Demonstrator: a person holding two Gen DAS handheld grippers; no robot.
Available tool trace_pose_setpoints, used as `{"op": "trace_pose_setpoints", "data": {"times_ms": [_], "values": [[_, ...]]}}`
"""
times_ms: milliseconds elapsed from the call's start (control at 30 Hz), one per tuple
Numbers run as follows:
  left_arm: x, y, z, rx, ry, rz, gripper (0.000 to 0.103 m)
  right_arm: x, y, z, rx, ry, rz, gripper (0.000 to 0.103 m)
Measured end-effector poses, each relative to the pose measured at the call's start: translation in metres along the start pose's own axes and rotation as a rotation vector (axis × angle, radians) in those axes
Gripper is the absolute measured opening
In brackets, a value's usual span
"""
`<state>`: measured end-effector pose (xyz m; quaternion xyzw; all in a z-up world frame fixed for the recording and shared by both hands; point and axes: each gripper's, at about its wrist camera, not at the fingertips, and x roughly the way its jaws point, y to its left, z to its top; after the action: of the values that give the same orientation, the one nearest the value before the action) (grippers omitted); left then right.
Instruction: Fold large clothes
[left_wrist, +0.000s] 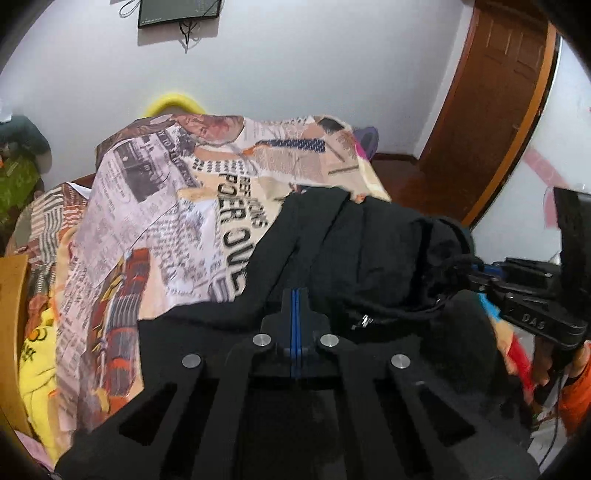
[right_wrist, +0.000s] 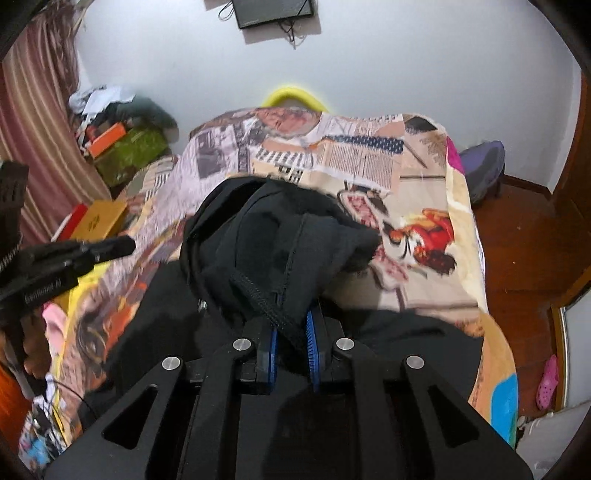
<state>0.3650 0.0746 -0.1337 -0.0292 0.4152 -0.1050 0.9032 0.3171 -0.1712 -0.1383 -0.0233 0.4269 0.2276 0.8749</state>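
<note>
A black hoodie (right_wrist: 280, 229) lies bunched on a bed covered with a newspaper-print blanket (left_wrist: 166, 206). The right gripper (right_wrist: 291, 332) has its two blue-padded fingers (right_wrist: 313, 343) clamped on a ribbed black edge of the hoodie, which rises between them and piles up just ahead of the tips. The left gripper (left_wrist: 294, 295) has its fingers pressed flat together, the blue pads meeting with no gap; whether any cloth is pinched between them I cannot tell, though the black fabric lies right under and around the tips. To the right of the left fingers, the other gripper is near the hoodie's drawstring (left_wrist: 388, 310). Beyond the fingertips, a yellow cushion (right_wrist: 293, 96) peeks over the blanket's far edge against the white wall (left_wrist: 295, 74).
</note>
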Motion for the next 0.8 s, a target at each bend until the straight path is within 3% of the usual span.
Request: {"op": "trace_pose_setpoints", "data": {"times_ms": [333, 567, 600, 667, 733, 800], "values": [[0.023, -0.011, -0.050, 0.049, 0.117, 0.060, 0.003, 0.020, -0.012, -0.050, 0.061, 0.104, 0.007, 0.012], [0.039, -0.021, -0.065, 0.088, 0.189, 0.075, 0.010, 0.025, -0.004, -0.065, -0.010, 0.143, -0.007, 0.015], [0.039, -0.023, -0.064, 0.099, 0.190, 0.083, 0.014, 0.023, -0.001, -0.065, -0.024, 0.148, -0.014, 0.015], [0.036, -0.026, -0.057, 0.118, 0.175, 0.089, 0.031, 0.019, 0.002, -0.063, -0.054, 0.166, -0.030, 0.018], [0.029, -0.028, -0.048, 0.126, 0.130, 0.095, 0.056, 0.014, 0.004, -0.061, -0.076, 0.183, -0.041, 0.019], [0.022, -0.031, -0.040, 0.136, 0.087, 0.101, 0.059, 0.006, 0.004, -0.058, -0.090, 0.179, -0.054, 0.019]]}}
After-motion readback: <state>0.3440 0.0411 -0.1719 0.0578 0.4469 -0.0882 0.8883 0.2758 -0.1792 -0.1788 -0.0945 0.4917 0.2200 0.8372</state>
